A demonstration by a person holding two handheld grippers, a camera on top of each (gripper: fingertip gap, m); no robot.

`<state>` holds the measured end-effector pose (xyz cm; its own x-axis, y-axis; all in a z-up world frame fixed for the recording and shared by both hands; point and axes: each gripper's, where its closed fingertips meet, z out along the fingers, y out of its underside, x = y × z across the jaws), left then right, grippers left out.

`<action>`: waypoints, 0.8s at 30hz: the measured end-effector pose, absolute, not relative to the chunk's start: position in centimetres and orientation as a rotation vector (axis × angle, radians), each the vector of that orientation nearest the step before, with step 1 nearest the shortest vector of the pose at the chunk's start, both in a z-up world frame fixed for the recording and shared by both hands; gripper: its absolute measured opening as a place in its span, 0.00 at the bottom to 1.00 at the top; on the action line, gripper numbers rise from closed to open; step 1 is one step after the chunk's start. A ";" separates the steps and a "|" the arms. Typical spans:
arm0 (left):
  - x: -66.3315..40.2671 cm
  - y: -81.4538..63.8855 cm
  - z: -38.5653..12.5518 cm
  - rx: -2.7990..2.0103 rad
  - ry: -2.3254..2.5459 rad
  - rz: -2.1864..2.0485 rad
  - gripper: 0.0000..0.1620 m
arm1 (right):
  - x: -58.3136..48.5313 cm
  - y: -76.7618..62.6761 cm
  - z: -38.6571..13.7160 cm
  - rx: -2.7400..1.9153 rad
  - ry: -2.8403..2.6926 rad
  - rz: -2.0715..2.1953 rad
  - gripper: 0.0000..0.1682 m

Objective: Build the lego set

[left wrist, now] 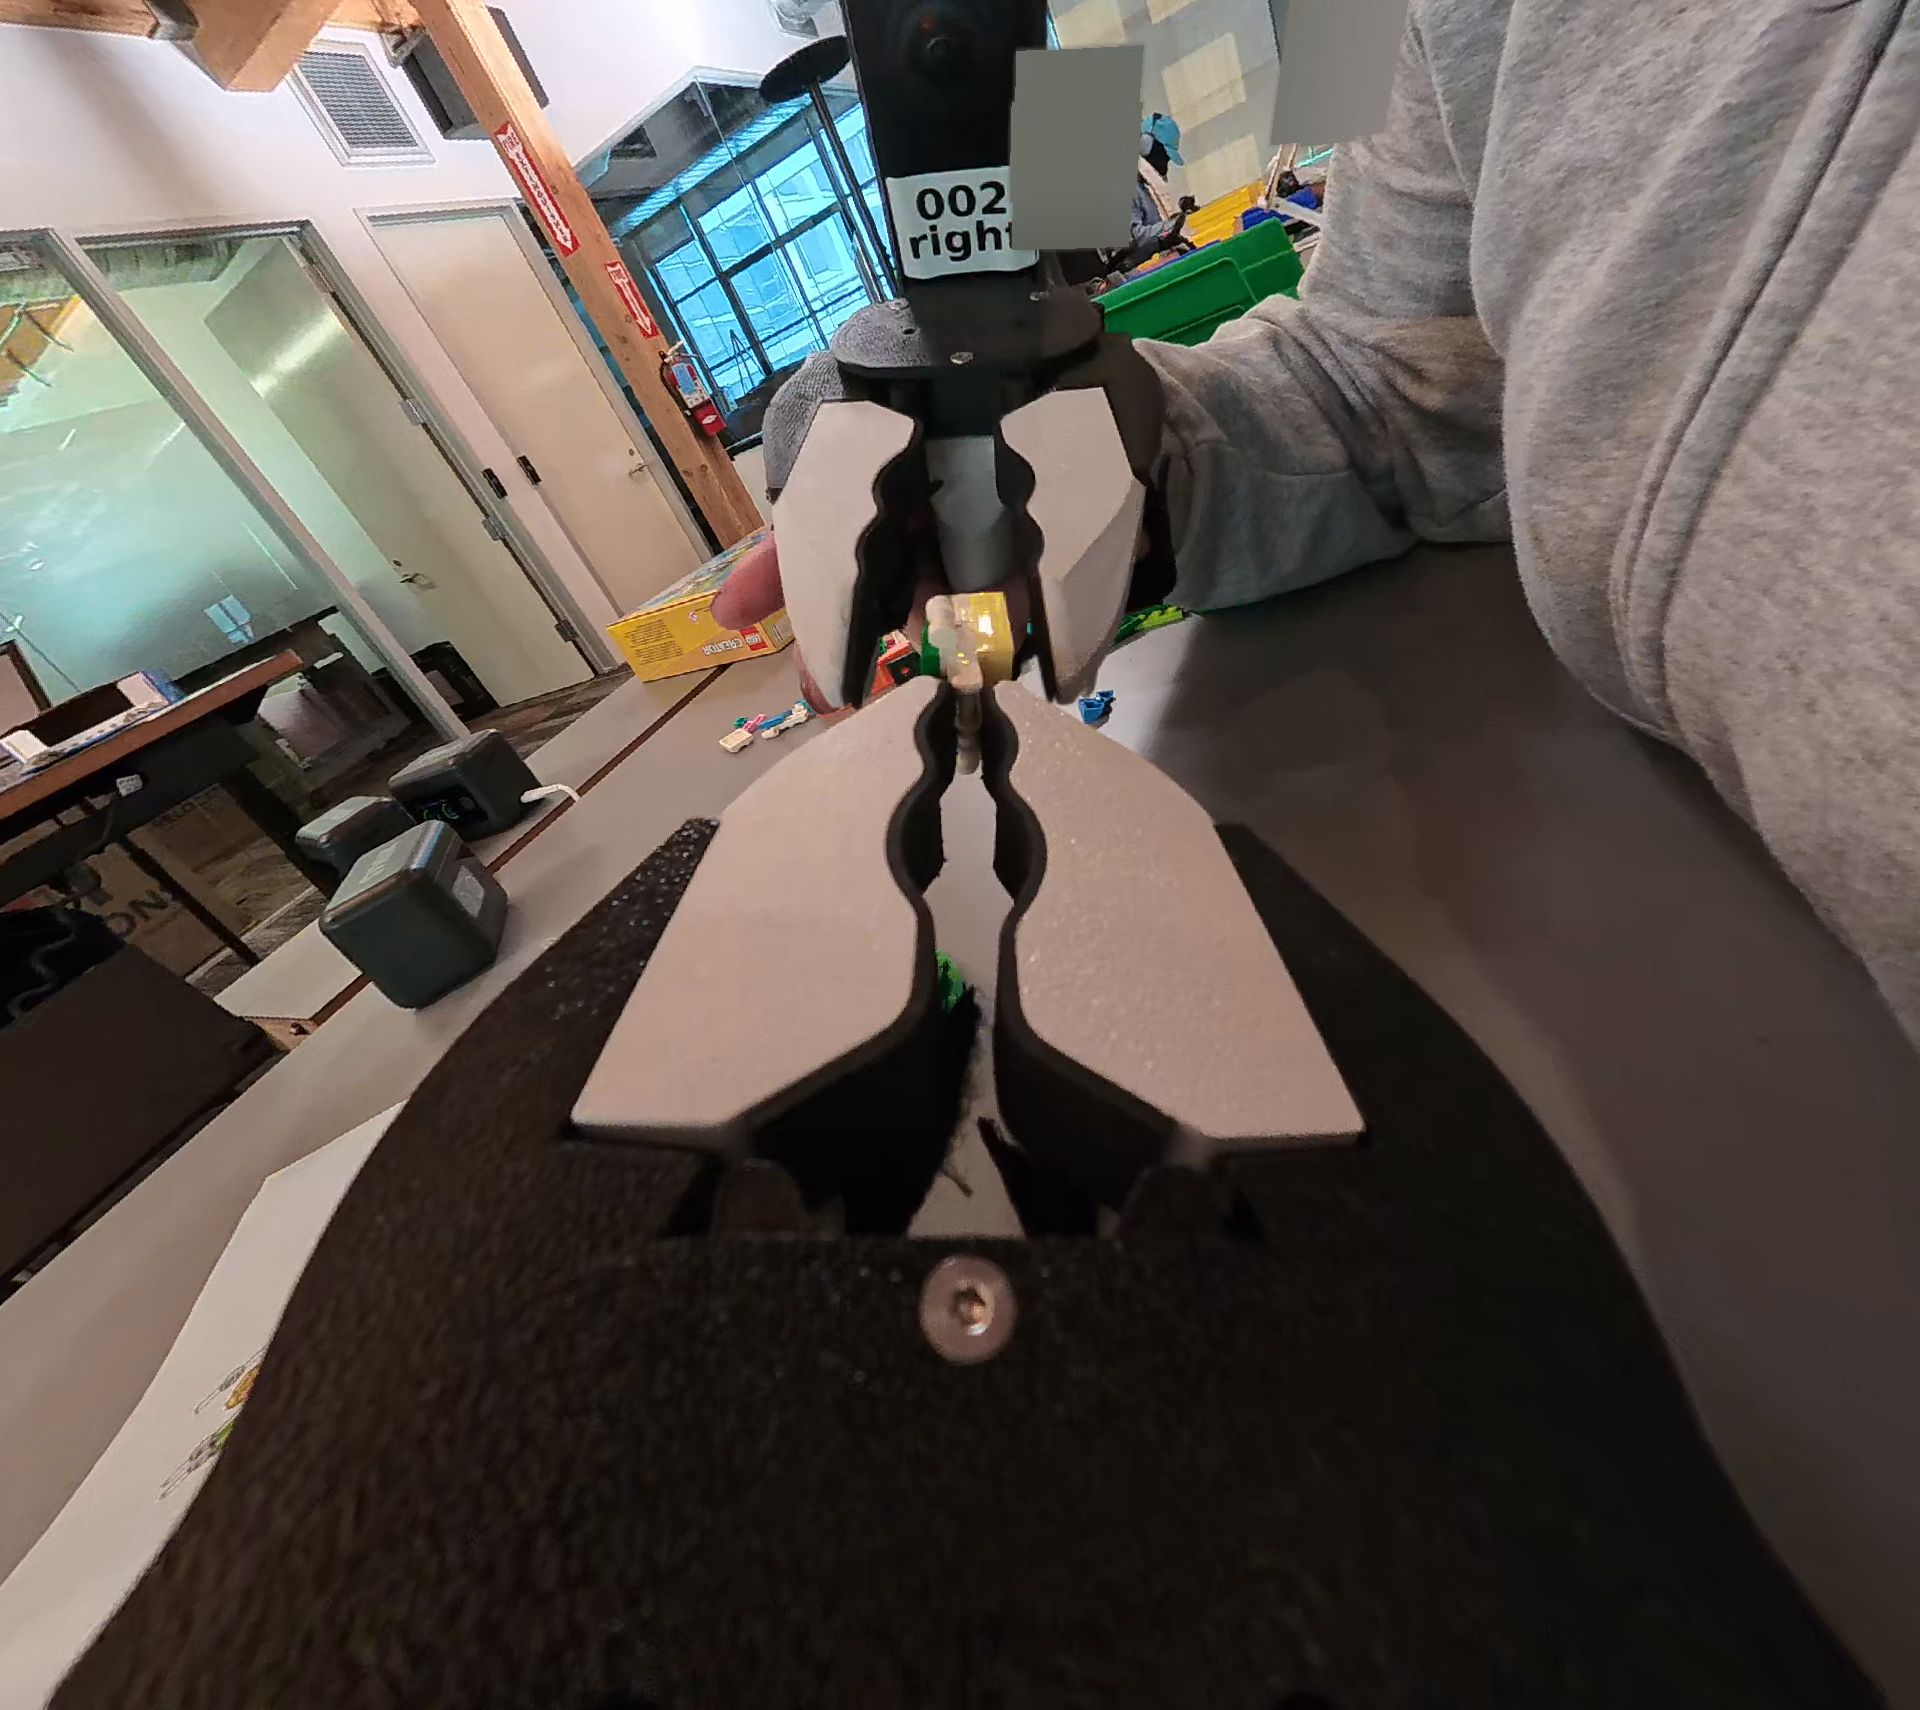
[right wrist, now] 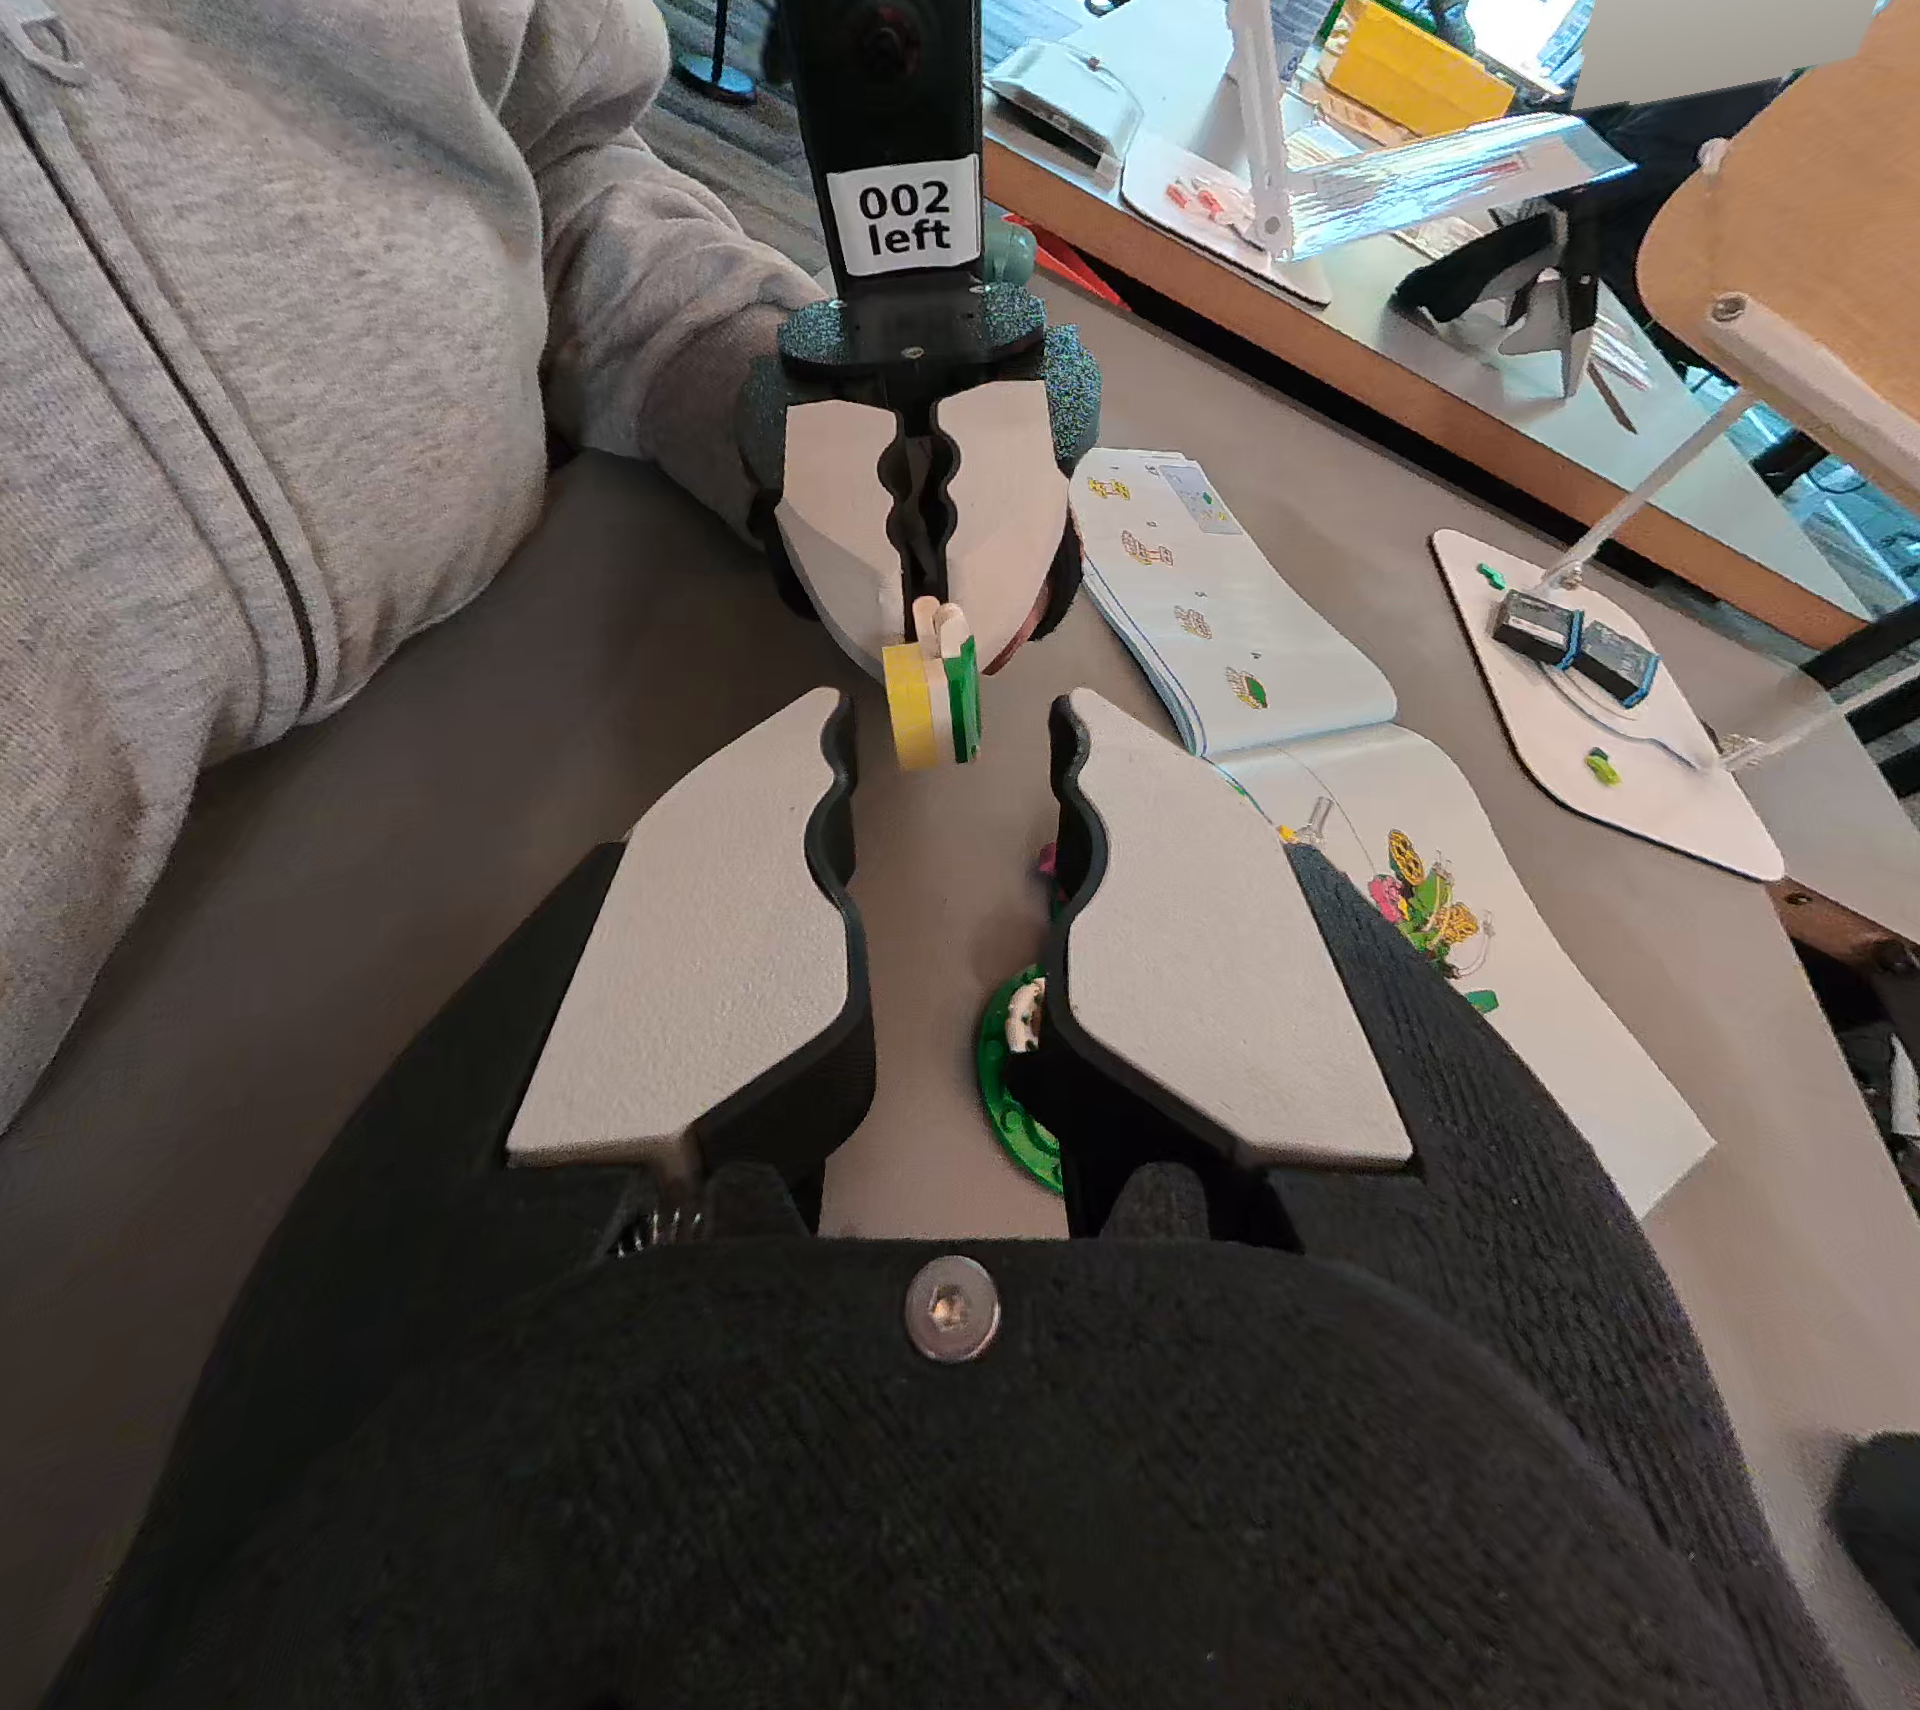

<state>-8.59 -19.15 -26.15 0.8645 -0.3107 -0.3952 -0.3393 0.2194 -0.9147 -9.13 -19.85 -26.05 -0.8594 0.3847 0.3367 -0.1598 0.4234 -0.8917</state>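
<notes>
The left tongs [left wrist: 961,725] are clamped together on a small stacked lego piece [right wrist: 932,699], which is held in the air above the grey worktop [right wrist: 665,725], between the two tools. In the right wrist view it shows as a yellow layer, a white layer and a green layer with a pale peg on top; in the left wrist view only its pale peg and a yellow face can be seen past the fingertips, and the rest is hidden by the fingers [left wrist: 790,922]. The right tongs [right wrist: 951,730] stand apart, their tips to either side of the piece and not touching it.

A green round lego part [right wrist: 1013,1078] lies on the worktop under the right tongs, mostly covered by the right-hand finger [right wrist: 1216,964], so its shape is hard to make out. More loose pieces [left wrist: 764,725] lie farther off, too small to tell apart. An open instruction booklet [right wrist: 1278,652] lies to the side, its lower page partly cut off by the tool body. A yellow box [left wrist: 696,637] rests at the far edge, partly hidden behind a fingertip.

Each tool carries a black camera with a white label [right wrist: 906,214] bearing printed characters; the box also has printing on its side.

The two tools point at each other, nearly tip to tip, each gripped by a hand in a grey sleeve [right wrist: 312,226]; the hands themselves are mostly hidden behind the tool bodies.
</notes>
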 end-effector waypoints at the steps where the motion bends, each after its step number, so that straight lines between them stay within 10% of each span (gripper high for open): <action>1: -8.6 -19.1 -26.1 -1.371 0.572 0.021 0.02 | -9.1 -19.9 -26.1 -0.185 -2.187 1.446 0.21; 24: -8.2 -19.1 -26.4 -1.371 0.587 -0.006 0.02 | -8.1 -19.9 -26.0 -0.075 -2.160 1.495 0.09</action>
